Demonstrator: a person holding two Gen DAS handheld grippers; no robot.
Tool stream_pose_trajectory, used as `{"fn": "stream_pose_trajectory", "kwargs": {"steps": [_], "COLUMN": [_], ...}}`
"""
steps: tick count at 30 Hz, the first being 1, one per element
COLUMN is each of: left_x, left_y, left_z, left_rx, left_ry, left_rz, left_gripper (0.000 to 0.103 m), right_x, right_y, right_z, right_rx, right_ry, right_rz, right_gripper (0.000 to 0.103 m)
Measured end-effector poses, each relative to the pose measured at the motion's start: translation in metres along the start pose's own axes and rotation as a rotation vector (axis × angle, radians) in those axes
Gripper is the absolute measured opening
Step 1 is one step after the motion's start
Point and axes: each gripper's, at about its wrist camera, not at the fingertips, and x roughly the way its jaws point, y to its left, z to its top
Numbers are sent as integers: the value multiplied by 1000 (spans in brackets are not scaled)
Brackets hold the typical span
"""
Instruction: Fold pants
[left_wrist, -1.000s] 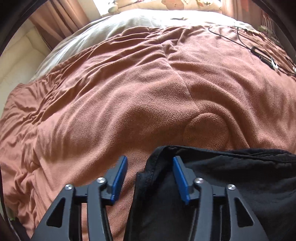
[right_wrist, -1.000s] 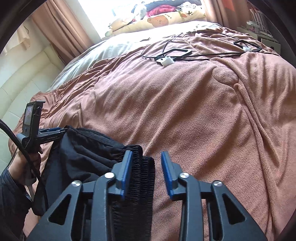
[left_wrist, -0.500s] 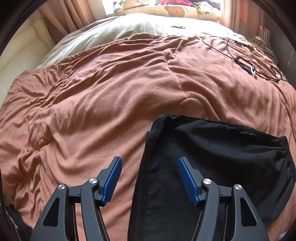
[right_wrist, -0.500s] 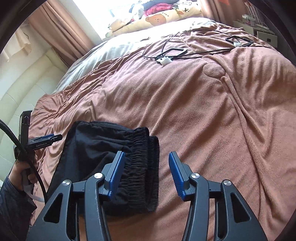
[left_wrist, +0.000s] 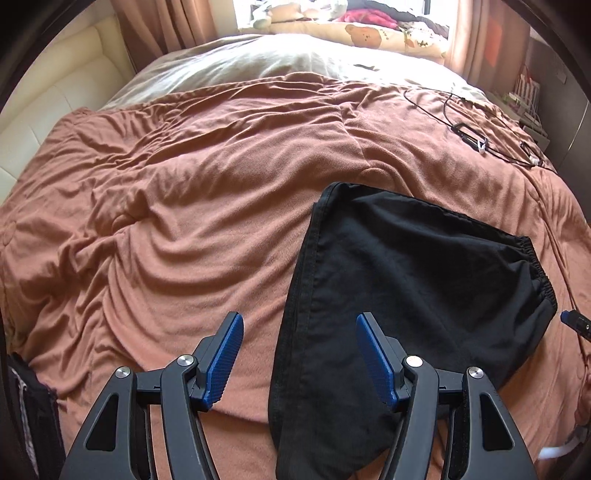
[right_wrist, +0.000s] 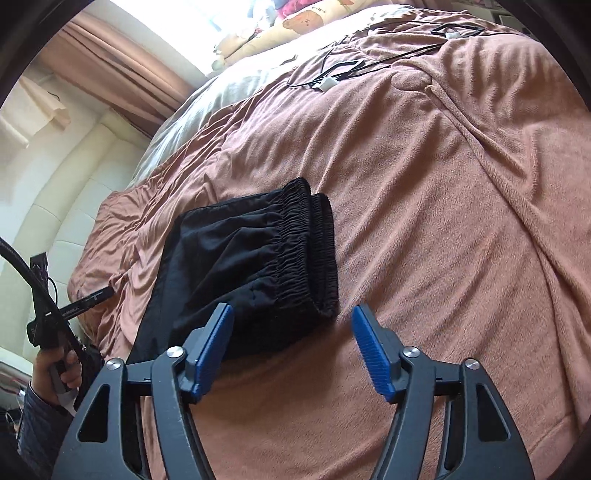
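The black pants (left_wrist: 406, 273) lie folded on the brown blanket (left_wrist: 184, 192), elastic waistband (right_wrist: 306, 254) stacked at the right end. My left gripper (left_wrist: 299, 354) hovers open above the fold's left edge, its blue pads (left_wrist: 225, 354) clear of the cloth. In the right wrist view my right gripper (right_wrist: 291, 347) stands back from the waistband, its jaws opening with nothing pressed between them. The left gripper (right_wrist: 70, 306) shows there too, held by a hand (right_wrist: 55, 365). A tip of the right gripper (left_wrist: 574, 321) peeks in past the waistband.
Black cables with white plugs (left_wrist: 476, 142) (right_wrist: 328, 83) lie on the blanket at the far right. Bear-print pillows (left_wrist: 365, 35) and a pale duvet (left_wrist: 258, 62) fill the head of the bed. A cream padded wall (left_wrist: 55, 96) runs along the left; a dark bag (left_wrist: 26, 406) sits low left.
Both grippers have drawn back from the pants, and their jaws stand wider, the right's much wider. The left one has also risen. The folded pants stay on the blanket.
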Motion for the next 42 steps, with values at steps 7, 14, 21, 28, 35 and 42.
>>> {"fn": "stream_pose_trajectory", "kwargs": {"steps": [7,14,21,28,35,42], "left_x": [-16,-21,-8,17,46,62], "left_y": [9,12,28,41,49,55], "left_z": [-42,-74,-83,-83,-85,-90], "left_rx": [-124,-163,-220,-280,-324,-354], "left_ry": [-3,-17,-23,14,69,71], "left_rz": [-53,-84,-121,-171,-231,-256], "left_gripper": [68,68,68,68,68,67], "right_x": [-5,10,29,47,53,58], "right_y": [-7,-29,-41,-38,-31,-26], "right_z": [-18,-23,-26,-23,-17,-15], "right_rx": [70,186,228,224,202,180], "right_ry": [-3,-12,-25,-17,-30,-37], "right_rz": [95,166,220,167,135,130], "right_gripper": [67,67,67,67,67,67]}}
